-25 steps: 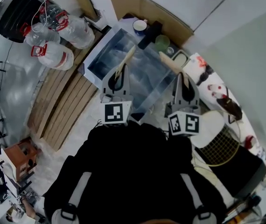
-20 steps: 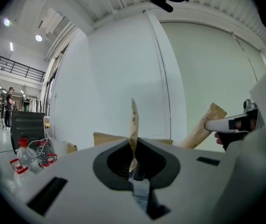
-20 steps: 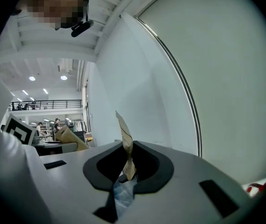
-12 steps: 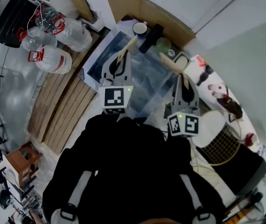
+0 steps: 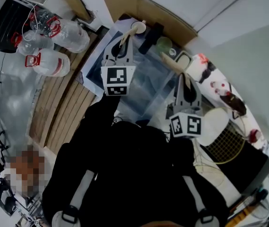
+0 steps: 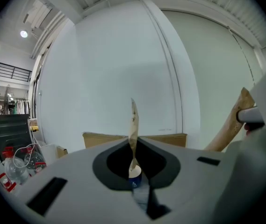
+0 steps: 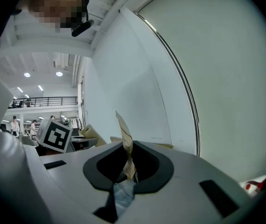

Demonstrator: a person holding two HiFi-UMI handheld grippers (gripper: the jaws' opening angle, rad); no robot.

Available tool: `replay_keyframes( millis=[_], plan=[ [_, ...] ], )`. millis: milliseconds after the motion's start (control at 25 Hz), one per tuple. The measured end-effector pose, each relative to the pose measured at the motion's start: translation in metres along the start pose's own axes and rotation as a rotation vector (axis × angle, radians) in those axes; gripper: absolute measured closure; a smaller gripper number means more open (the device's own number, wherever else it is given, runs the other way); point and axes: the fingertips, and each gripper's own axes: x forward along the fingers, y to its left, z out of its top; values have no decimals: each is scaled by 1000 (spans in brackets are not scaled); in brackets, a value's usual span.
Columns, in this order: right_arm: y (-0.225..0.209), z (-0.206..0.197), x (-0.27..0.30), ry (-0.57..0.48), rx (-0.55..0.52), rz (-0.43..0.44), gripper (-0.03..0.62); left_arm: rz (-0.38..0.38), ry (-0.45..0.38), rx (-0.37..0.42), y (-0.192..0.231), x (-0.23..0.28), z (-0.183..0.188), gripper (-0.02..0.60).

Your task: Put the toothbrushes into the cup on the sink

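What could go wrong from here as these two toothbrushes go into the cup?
1. The left gripper pinches the left toothbrush near one end only, so it may pivot or slip if it touches the cup.
2. A knock on the rim might tip the cup, which stands close beside a dark thing.
3. The right toothbrush juts far out of the right gripper and could clash with the left one near the cup.
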Motion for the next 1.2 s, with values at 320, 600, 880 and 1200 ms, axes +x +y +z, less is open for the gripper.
replay_keyframes(
  millis=[320, 600, 880, 1200],
  plan=[
    [2, -3, 4, 9, -3, -9, 560, -30, 73, -3, 10, 43, -21, 571],
    [-1, -5, 5, 17, -3, -29, 560, -75, 151, 6, 6, 75, -50, 571],
    [-6, -3, 2, 24, -12, -49, 560, -117, 230, 0, 4, 96, -81, 571],
    [-15, -7, -1, 33, -12, -64, 560, -154, 283, -51, 0, 108, -99, 566]
  ],
)
